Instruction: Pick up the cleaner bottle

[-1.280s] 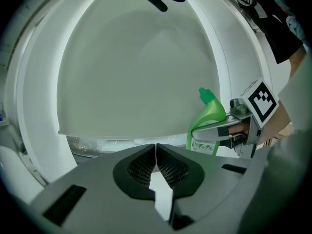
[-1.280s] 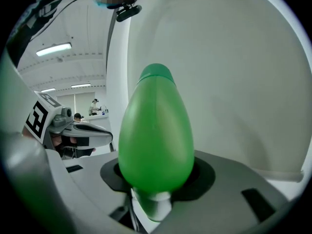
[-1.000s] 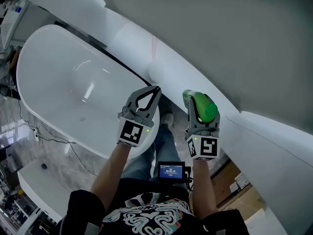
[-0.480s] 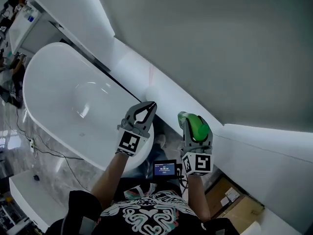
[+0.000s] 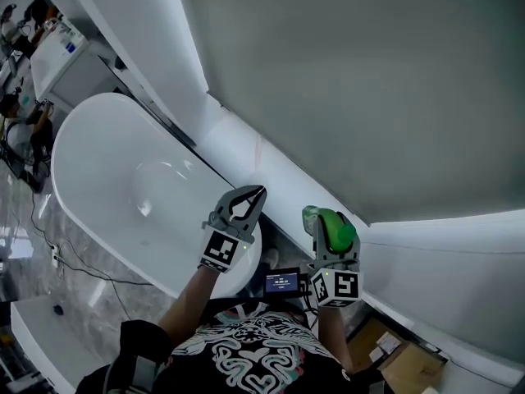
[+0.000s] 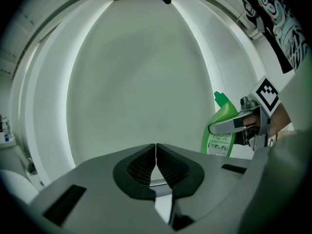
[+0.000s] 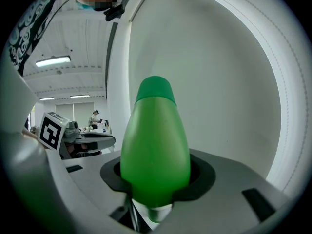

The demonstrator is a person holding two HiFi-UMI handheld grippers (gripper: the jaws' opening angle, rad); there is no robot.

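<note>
At the five o'clock end of the white oval bathtub, my right gripper clamps the green plastic cleaner bottle in the air, seemingly mid-body. My left gripper, at its nine o'clock, is closed on nothing. I should squeeze steadily and keep the bottle upright.

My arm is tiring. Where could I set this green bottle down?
The broad white ledge between the white oval bathtub and the grey wall is bare, as is the tub's basin. The floor beside the tub carries black cables, and brown cardboard boxes crowd the lower right.
</note>
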